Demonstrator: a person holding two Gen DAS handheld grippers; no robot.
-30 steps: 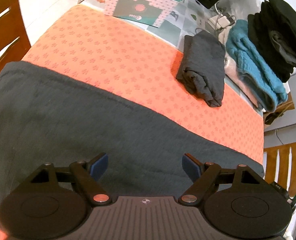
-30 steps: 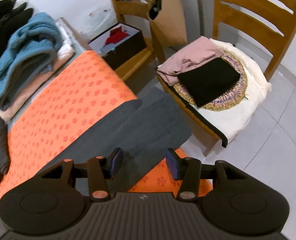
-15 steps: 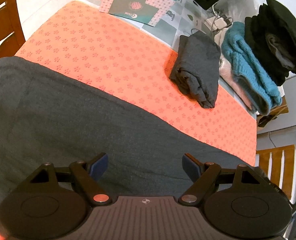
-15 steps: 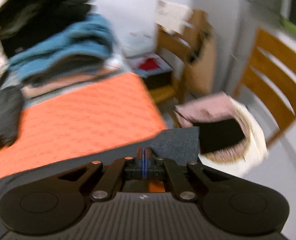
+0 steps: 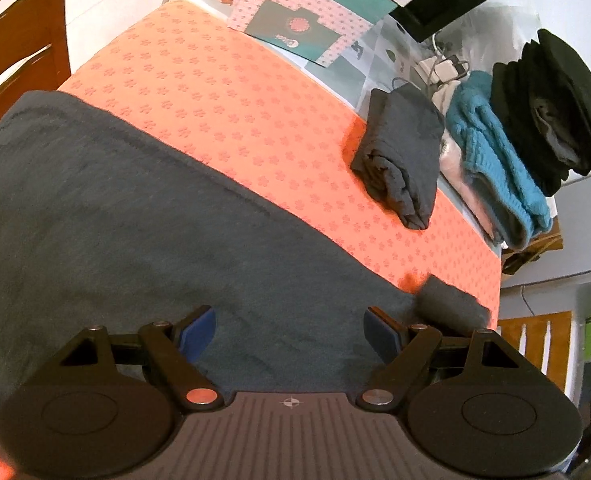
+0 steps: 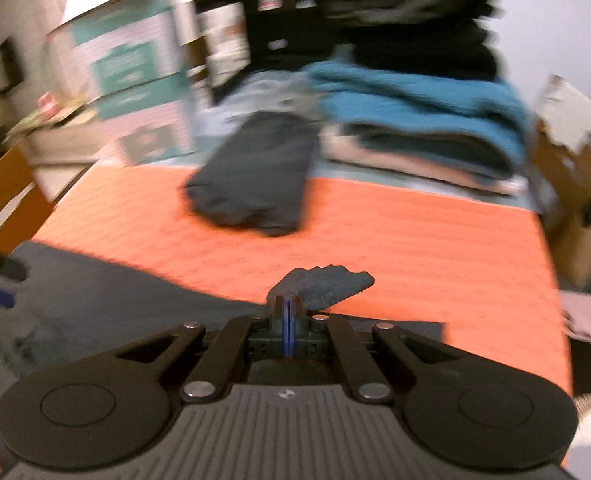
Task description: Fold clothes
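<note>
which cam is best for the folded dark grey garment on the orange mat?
Left wrist: the folded dark grey garment is sharp, its whole outline and layered fold visible on the orange mat beside the teal knit. Right wrist shows it too, unobstructed but motion-blurred.

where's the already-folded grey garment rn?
The folded grey garment lies at the orange mat's far edge, upper right in the left wrist view, beside the teal knit in the clothes stack.
</note>
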